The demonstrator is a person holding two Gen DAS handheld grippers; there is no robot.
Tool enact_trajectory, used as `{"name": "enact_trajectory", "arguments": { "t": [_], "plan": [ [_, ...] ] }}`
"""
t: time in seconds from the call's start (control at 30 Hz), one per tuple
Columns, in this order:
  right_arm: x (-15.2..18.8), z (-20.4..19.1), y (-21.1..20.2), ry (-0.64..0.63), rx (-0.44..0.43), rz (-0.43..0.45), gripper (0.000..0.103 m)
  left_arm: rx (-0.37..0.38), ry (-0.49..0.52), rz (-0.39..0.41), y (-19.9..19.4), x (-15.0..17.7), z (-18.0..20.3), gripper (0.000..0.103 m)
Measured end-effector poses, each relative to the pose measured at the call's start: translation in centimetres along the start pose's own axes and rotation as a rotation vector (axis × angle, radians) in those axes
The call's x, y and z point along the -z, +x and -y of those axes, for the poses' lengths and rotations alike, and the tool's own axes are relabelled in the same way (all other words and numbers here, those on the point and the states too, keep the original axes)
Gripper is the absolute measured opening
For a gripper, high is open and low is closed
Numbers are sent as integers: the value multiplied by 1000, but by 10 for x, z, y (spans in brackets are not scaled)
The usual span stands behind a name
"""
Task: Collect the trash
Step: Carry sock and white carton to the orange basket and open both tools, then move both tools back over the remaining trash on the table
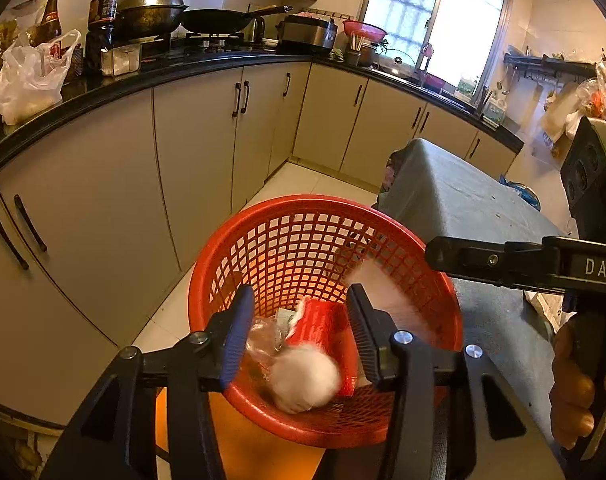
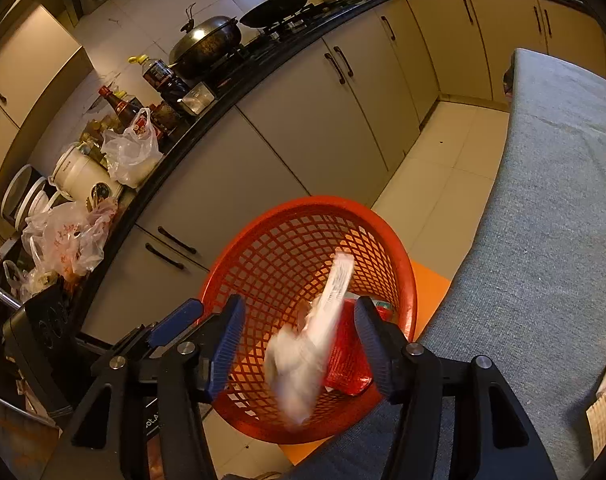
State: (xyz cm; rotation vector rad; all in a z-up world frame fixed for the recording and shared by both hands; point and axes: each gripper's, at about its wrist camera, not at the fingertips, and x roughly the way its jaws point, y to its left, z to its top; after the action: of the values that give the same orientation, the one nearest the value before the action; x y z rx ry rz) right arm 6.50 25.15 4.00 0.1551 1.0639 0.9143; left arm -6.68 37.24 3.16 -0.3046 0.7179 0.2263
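Both grippers hang over a red mesh wastebasket [image 1: 287, 248] that stands on the tiled floor between the cabinet fronts [image 1: 115, 184] and a table draped in grey cloth [image 1: 455, 200]. The left gripper [image 1: 299, 330] has its jaws spread wide with nothing between the pads. The right gripper [image 2: 299, 344] is likewise spread wide and grips nothing.

A white crumpled wad [image 1: 305, 380] and a long white wrapper [image 2: 337, 280] are blurred in front of the basket's opening, touching neither gripper (whether they are in the air or resting on the trash cannot be told). Inside the basket lie a red paper cup [image 1: 327, 324] and some clear crumpled plastic [image 1: 265, 334]. A plastic bag [image 1: 27, 76] and a lidded wok [image 1: 151, 10] sit on the black countertop [image 1: 191, 66].
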Motion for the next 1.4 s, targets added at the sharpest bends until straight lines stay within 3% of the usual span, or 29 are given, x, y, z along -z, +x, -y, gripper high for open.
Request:
{"name": "enact_trajectory", "arguments": {
  "t": [0.7, 1.13, 1.4],
  "plan": [
    [22, 8, -65, 17, -23, 84, 63, 18, 35, 39, -34, 9, 29, 52],
    [51, 35, -129, 47, -29, 161, 64, 74, 129, 31, -48, 22, 91, 52],
    [69, 70, -178, 72, 0, 220, 64, 142, 186, -17, -42, 35, 138, 53]
  ]
}}
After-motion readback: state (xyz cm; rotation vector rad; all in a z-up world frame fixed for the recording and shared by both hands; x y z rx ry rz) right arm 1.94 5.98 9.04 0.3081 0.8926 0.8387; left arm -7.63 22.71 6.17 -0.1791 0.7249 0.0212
